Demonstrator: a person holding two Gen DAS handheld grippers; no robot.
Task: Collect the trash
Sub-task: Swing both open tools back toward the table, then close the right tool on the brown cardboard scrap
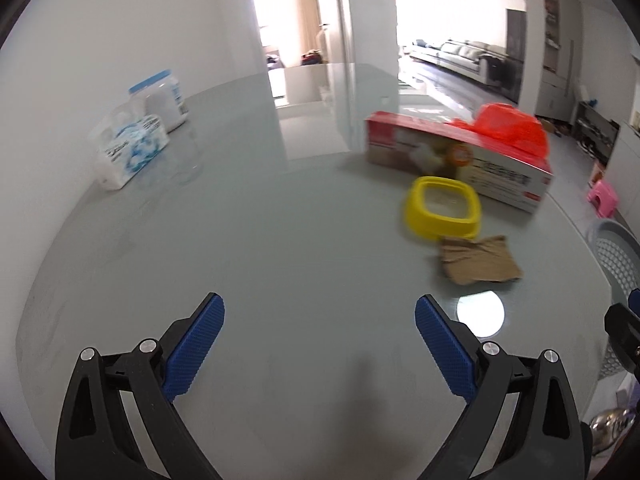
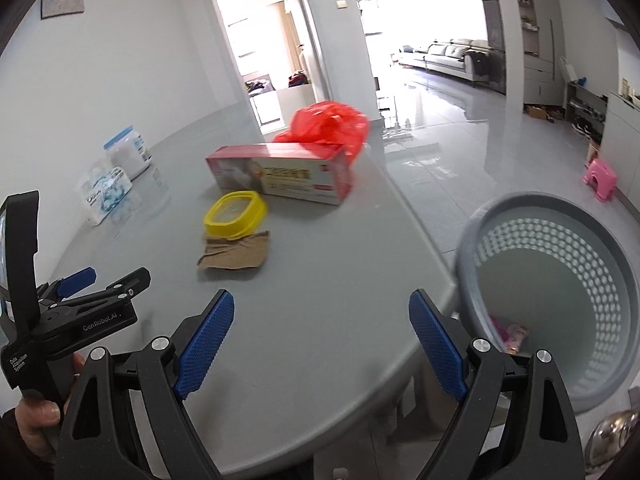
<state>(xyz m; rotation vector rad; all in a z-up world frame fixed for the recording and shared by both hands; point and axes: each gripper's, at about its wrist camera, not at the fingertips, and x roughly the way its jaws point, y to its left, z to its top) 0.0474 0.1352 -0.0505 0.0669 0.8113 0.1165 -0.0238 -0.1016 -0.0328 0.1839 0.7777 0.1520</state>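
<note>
White walls (image 2: 140, 40), glossy pale floor (image 2: 480, 152), grey sofa (image 2: 452, 54), sunlit doorway (image 2: 260, 40)

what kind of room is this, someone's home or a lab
Most likely a home, around a dining area. A grey table stands on glossy tiled floor, a sofa shows in the open living room behind, and a perforated laundry-style basket sits beside the table.

left gripper (image 1: 320, 340) angled downward, blue pads spread wide with nothing between them; right gripper (image 2: 322, 338) likewise gaping and empty; a hand (image 2: 38, 420) at 8 o'clock grasps the left gripper's handle
</note>
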